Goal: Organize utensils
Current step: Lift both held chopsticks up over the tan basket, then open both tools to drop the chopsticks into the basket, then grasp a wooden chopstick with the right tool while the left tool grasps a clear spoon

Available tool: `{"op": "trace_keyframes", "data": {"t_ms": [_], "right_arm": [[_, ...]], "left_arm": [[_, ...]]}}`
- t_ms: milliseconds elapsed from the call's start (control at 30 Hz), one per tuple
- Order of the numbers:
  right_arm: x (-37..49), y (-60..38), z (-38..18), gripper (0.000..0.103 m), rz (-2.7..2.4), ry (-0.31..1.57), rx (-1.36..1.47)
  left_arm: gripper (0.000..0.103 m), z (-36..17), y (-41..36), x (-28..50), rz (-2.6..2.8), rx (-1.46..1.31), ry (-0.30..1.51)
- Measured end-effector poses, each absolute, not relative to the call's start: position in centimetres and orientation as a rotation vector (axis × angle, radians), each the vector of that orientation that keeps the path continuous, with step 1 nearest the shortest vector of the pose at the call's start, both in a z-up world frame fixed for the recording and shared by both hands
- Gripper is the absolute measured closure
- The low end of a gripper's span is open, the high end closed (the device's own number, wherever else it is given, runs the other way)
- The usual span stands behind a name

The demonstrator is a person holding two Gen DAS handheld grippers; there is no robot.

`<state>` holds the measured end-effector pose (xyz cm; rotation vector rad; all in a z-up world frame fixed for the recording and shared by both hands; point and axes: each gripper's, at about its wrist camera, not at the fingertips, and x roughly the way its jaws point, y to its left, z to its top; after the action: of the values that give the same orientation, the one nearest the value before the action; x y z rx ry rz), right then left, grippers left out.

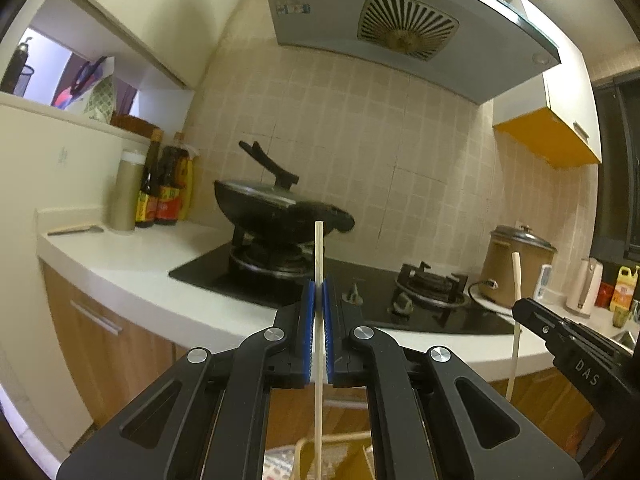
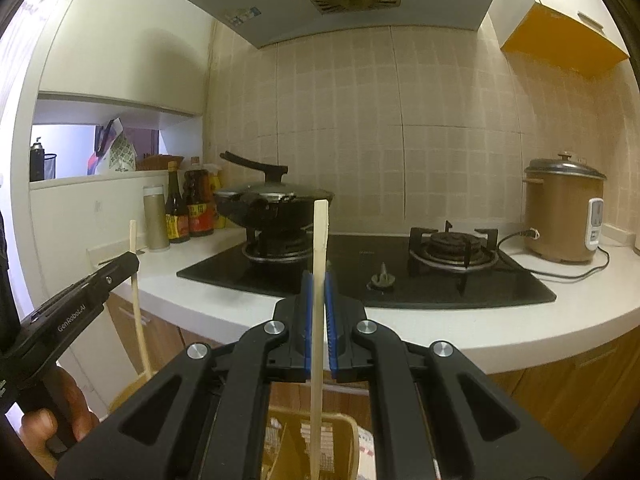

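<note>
Both jaw pairs are clenched — each on one upright chopstick. Left gripper clamps the left chopstick between its blue pads; the stick's top stands above the fingertips, its lower end reaching down toward a yellow container below. Right gripper clamps the right chopstick the same way, above a yellow holder. Both grippers hover in front of the counter's front edge. Beyond that edge sits a black gas hob, with a lidded wok on its left burner. Sauce bottles stand at the counter's back left corner — a rice cooker at back right.
</note>
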<state>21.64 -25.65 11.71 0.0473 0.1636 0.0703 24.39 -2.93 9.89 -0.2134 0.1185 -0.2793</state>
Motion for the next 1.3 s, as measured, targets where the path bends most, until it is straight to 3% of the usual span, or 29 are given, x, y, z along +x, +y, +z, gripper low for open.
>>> {"op": "trace_keyframes", "data": {"t_ms": [33, 100, 200, 433, 533, 700, 800, 833, 1300], "right_arm": [[21.4, -25.7, 11.5, 0.098, 0.073, 0.175, 0.055], [21.0, -25.9, 11.2, 0.098, 0.084, 0.207, 0.071], [20.2, -26.1, 10.9, 0.097, 0.096, 0.239, 0.089], [16.3, -27.3, 11.0, 0.094, 0.147, 0.3, 0.147], [14.6, -28.1, 11.1, 0.079, 0.165, 0.328, 0.18], [12.0, -29.2, 10.8, 0.076, 0.171, 0.406, 0.216], [11.0, -29.7, 9.9, 0.055, 0.168, 0.501, 0.253], [10.8, -29.9, 9.6, 0.052, 0.17, 0.524, 0.261], [10.2, -29.2, 1.5, 0.055, 0.165, 1.021, 0.312]], "left_arm": [[0.098, 9.7, -2.7, 24.2, -0.278, -0.22, 0.131], [0.078, 9.6, -2.2, 23.8, -0.29, -0.227, 0.151], [0.064, 9.7, -1.5, 22.8, -0.299, -0.228, 0.17], [0.06, 10.6, 0.8, 19.7, -0.358, -0.237, 0.272], [0.059, 10.8, 1.8, 18.3, -0.385, -0.263, 0.313], [0.056, 10.6, 2.1, 15.6, -0.403, -0.224, 0.399], [0.055, 9.9, 1.9, 14.4, -0.411, -0.187, 0.491], [0.055, 9.5, 1.9, 14.1, -0.417, -0.177, 0.528], [0.055, -1.7, 2.4, 13.5, -0.507, -0.156, 1.04]]}}
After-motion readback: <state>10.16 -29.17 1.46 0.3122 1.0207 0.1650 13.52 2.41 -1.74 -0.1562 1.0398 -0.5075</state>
